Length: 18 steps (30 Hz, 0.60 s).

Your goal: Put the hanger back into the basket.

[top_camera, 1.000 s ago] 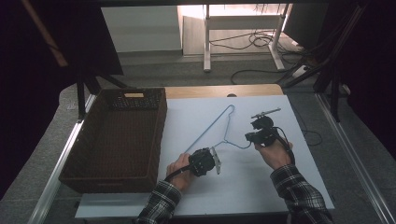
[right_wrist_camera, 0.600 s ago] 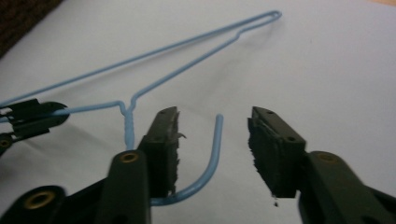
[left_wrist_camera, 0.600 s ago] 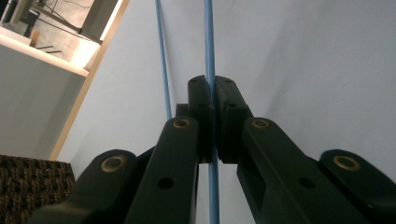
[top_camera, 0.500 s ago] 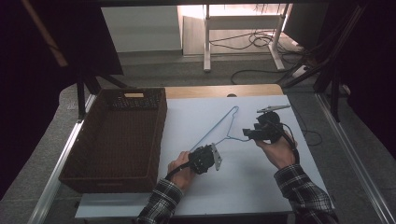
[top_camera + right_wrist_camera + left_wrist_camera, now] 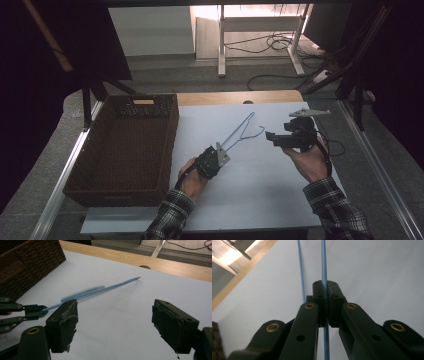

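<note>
A thin blue wire hanger (image 5: 239,131) slants over the white sheet (image 5: 260,185), its hook end pointing toward the right hand. My left gripper (image 5: 220,151) is shut on one wire of the hanger (image 5: 323,265), which runs straight between its closed jaws; a second wire passes just to their left. My right gripper (image 5: 271,136) hovers right of the hook. Its jaws have just been opening and stand wide apart with nothing between them. From the right gripper (image 5: 115,315), the hanger (image 5: 107,288) lies beyond the fingers, apart from them, and the left gripper (image 5: 37,308) clamps its near end.
A dark woven basket (image 5: 125,145) stands along the left side of the sheet, and its wall (image 5: 30,260) is close to the left hand. The wooden table edge (image 5: 235,97) borders the sheet at the back. Cables lie on the floor beyond.
The right gripper has let go of the hanger's hook, opened wide, and lifted away to the right. The left gripper has risen a little with the hanger still in it.
</note>
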### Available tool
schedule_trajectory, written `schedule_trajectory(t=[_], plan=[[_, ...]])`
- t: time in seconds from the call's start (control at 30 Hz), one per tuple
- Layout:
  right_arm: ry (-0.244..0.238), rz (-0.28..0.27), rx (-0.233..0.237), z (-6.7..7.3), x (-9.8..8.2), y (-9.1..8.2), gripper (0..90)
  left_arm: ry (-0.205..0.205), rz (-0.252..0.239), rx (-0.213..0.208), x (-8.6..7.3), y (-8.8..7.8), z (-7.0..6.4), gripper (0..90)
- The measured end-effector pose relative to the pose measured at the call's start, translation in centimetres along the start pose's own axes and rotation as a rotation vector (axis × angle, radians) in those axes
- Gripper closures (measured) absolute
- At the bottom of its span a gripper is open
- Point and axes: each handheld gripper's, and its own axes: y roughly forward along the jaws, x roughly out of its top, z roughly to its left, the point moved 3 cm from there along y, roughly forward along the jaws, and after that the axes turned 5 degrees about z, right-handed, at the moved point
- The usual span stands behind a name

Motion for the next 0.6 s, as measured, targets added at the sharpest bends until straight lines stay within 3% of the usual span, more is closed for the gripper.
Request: schedule_trajectory(t=[0.1,0.43,0.6], plan=[[0.005,0.003,-0.002,-0.5,-0.8,-0.3,20.8,-0.038,-0.01,-0.023,-0.1,-0.1,0.6,87.6],[0.036,0.04,0.002,-1.4,-3.6,0.2,21.3,-0.222,-0.09,-0.121,0.1,-1.3,2.5,87.7],[0.045,0.051,0.01,-1.4,-4.7,0.4,21.7,-0.232,-0.107,-0.133,0.5,-1.9,2.7,87.7]])
